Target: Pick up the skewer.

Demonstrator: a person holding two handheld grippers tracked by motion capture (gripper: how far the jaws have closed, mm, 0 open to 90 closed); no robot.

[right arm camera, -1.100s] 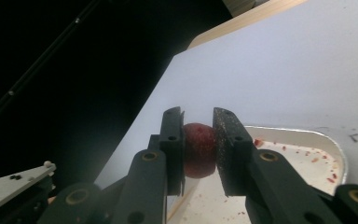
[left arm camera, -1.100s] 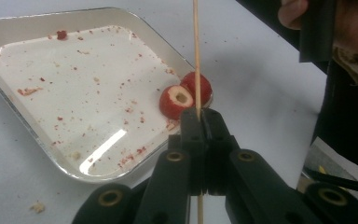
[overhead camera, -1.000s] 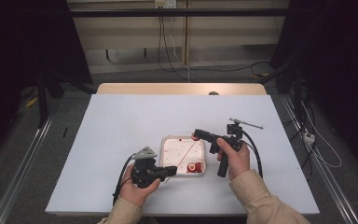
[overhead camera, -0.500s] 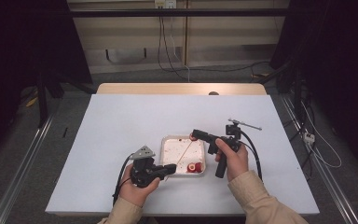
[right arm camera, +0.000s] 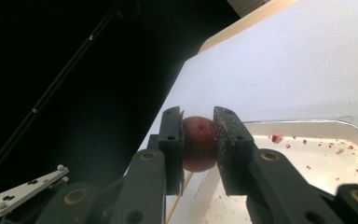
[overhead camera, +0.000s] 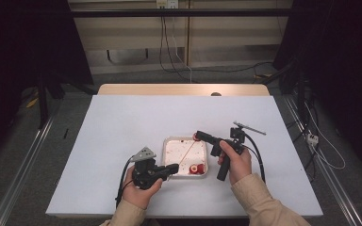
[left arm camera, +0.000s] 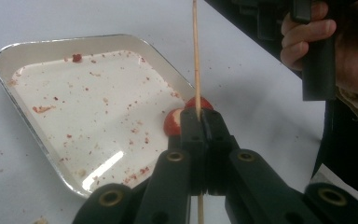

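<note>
Skewer (left arm camera: 196,56) | pinched in left claw (overhead camera: 173,168), points toward right claw (overhead camera: 199,136) (clamping red fruit (right arm camera: 198,142)), over tray (overhead camera: 169,162)

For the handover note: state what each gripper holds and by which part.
The left gripper is shut on the wooden skewer near its lower end. The right gripper clamps a dark red fruit across its sides.

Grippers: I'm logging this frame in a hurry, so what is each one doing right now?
Left gripper: shut on the wooden skewer.
Right gripper: shut on a dark red fruit, over the tray.
</note>
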